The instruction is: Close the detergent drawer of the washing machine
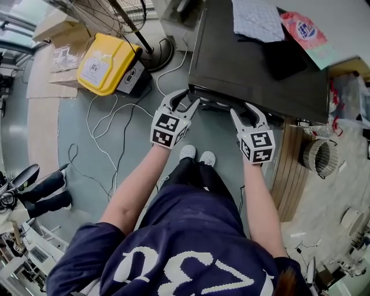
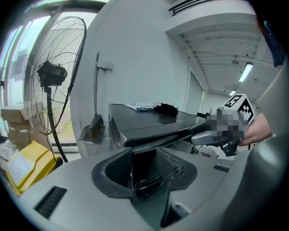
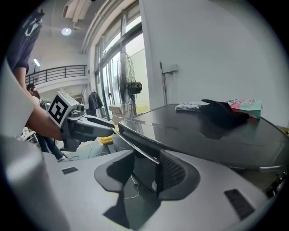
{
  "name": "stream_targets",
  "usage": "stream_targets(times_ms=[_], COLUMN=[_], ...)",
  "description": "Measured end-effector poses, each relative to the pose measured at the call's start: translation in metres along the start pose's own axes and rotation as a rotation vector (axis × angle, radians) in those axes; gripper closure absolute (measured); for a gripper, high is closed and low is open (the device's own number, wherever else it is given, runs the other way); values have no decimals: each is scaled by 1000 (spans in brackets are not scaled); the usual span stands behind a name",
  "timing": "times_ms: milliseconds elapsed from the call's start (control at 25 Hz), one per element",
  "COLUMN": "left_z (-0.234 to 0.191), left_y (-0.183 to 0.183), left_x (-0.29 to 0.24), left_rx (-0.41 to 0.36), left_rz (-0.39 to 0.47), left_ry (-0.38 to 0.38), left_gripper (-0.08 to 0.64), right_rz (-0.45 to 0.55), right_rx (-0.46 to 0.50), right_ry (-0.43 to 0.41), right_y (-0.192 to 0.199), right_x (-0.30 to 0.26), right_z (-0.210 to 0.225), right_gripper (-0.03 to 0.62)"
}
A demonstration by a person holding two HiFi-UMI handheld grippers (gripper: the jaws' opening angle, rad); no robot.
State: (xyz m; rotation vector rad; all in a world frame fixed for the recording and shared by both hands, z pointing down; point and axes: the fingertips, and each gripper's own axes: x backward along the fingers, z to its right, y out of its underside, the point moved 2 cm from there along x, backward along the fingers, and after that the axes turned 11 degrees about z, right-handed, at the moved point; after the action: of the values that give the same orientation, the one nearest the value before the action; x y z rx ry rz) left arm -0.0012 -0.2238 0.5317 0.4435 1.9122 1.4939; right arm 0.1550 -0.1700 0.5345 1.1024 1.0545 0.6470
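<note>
**Head view.** One washing machine (image 1: 254,63), dark-topped. One detergent drawer (image 1: 215,105) at its front upper edge, which we judge is not quite pushed home. Two grippers, the left gripper (image 1: 184,103) and the right gripper (image 1: 250,113), both at that edge. One yellow case (image 1: 107,63) and one fan (image 1: 115,14) on the floor.

**Left gripper view.** Fingers (image 2: 174,164) released and spread; the machine's front shows between them, nothing clasped.

**Right gripper view.** Fingers (image 3: 178,173) released and wide; the machine's top edge lies between them, ungripped.

**Hazard, as we judge it.** An off-centre push could skew the drawer and jam it. A spread finger could also catch on the edge.
</note>
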Motion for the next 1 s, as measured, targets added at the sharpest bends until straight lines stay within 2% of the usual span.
stream_targets(times_ms=[200,360,520,680,800,1000], left_z=[-2,-4,-8,-4,9,17], left_y=[-1,0,-3,-9,-10,0], left_x=[0,2,9,17,18,4], left_rx=[11,12,24,4,-23,-31], left_rz=[16,19,40,61,66,11], left_ry=[-5,-40,-91,-88,-45,-38], left_gripper=[379,380,436,522,535,540], right_rz=[26,43,61,100,125,96], right_rx=[-15,-29,9,26,40,-9], right_ry=[30,56,76,114,114,99], right_y=[0,0,-5,-12,-16,-6], right_x=[1,6,15,29,36,30], right_z=[3,2,1,4,1,-3], right_gripper=[410,399,417,476,575,575])
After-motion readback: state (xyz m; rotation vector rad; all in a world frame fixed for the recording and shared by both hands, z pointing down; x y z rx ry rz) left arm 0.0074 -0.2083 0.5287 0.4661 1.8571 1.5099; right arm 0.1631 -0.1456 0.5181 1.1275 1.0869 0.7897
